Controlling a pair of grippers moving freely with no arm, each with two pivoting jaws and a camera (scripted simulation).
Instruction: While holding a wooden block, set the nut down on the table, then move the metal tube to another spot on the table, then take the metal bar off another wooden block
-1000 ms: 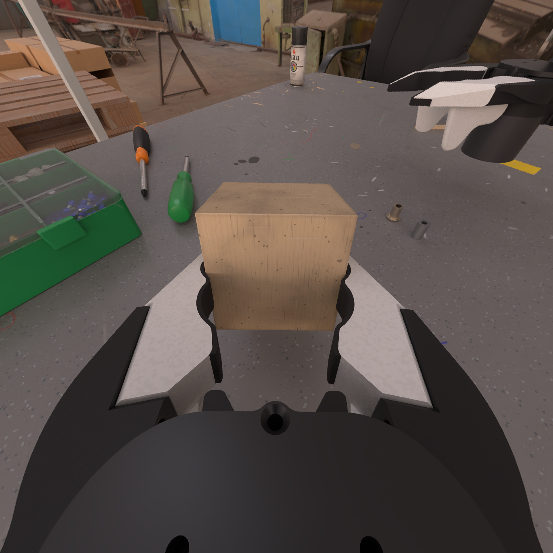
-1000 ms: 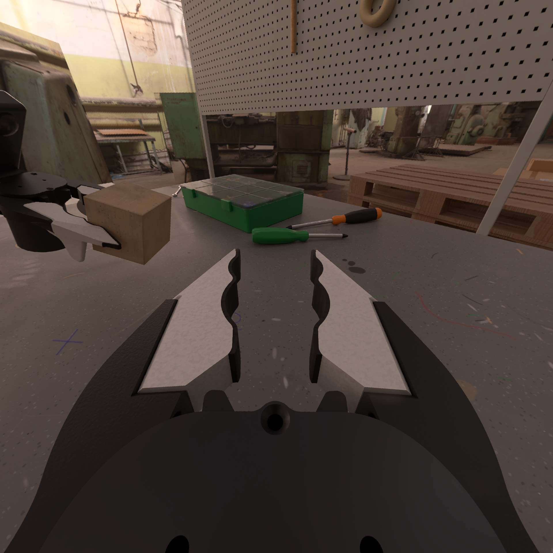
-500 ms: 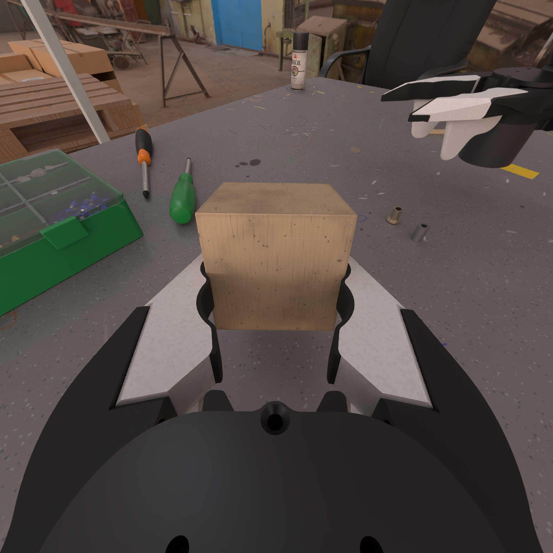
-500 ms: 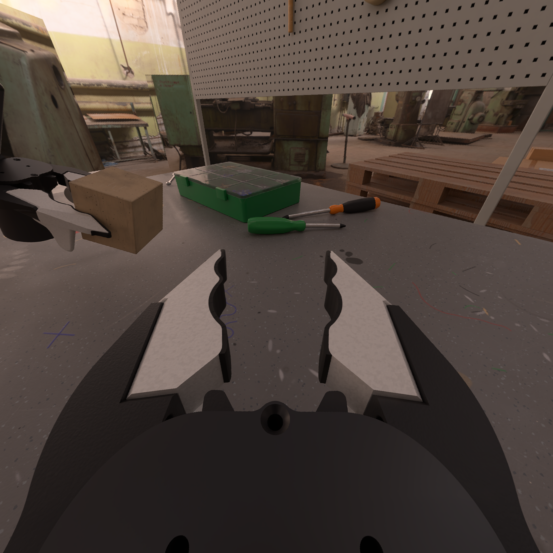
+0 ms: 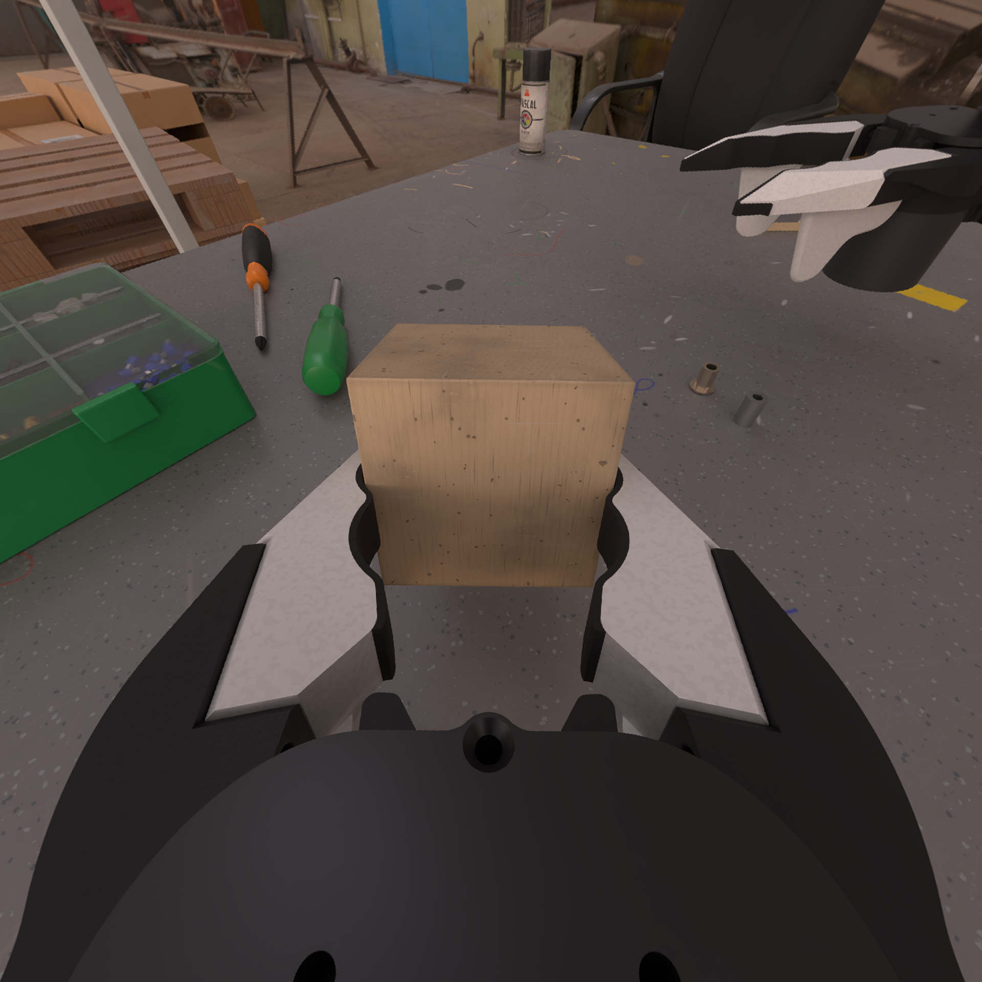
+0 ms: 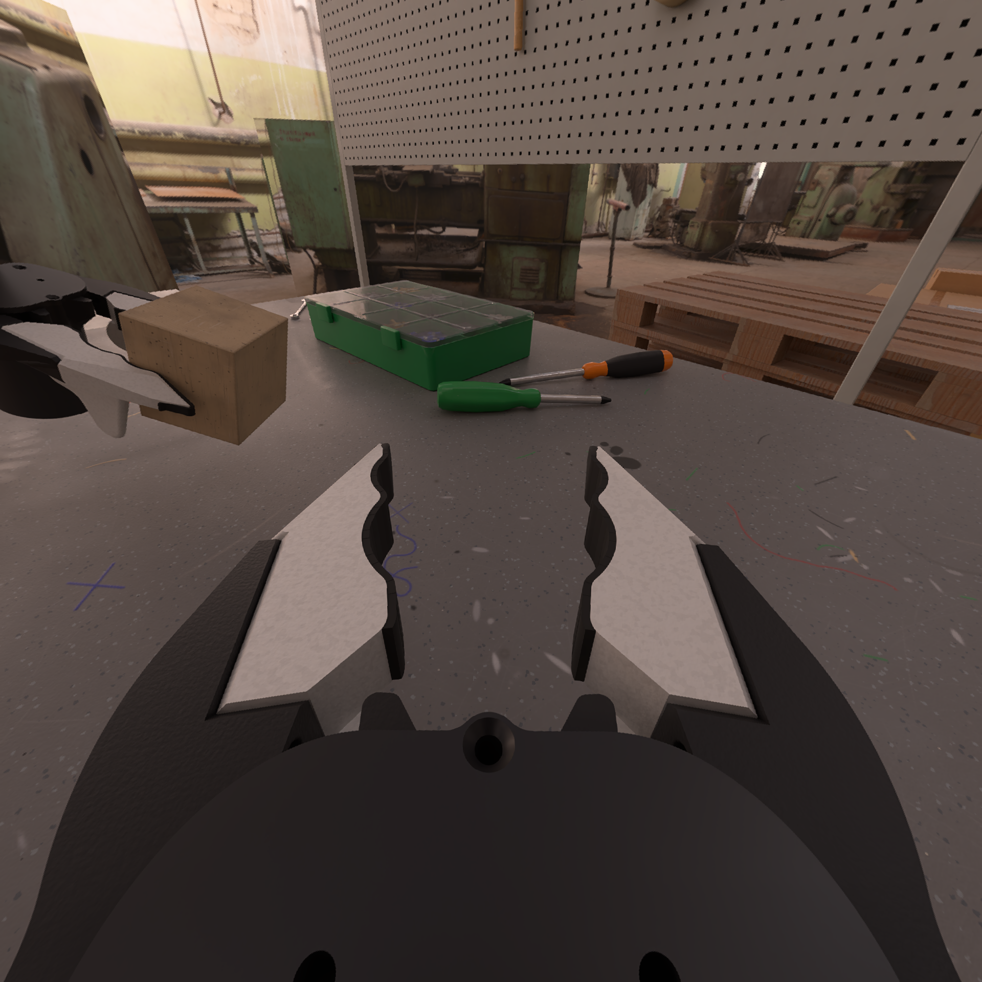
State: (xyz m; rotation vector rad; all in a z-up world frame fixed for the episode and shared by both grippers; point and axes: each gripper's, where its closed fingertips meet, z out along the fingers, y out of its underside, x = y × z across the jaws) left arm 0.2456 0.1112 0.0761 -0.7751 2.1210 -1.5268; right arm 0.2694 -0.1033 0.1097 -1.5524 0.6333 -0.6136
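My left gripper (image 5: 489,470) is shut on a light wooden block (image 5: 489,457) and holds it above the grey table (image 5: 797,531). The held block also shows at the left of the right wrist view (image 6: 207,361). A small brass nut (image 5: 704,378) and a short grey metal tube (image 5: 749,409) lie on the table to the right of the block, close together. My right gripper (image 6: 489,451) is open and empty, hovering over the table; in the left wrist view (image 5: 712,186) it is beyond and above the nut and tube. No metal bar or second block is in view.
A green parts box (image 5: 106,404) sits at the left, with a green screwdriver (image 5: 325,350) and an orange-black screwdriver (image 5: 256,265) beside it. A spray can (image 5: 533,101) stands at the far edge near a black chair (image 5: 744,64). A pegboard (image 6: 637,79) rises behind the table.
My right gripper's jaws have opened wider and it has drifted slightly. My left gripper has kept the wooden block almost still.
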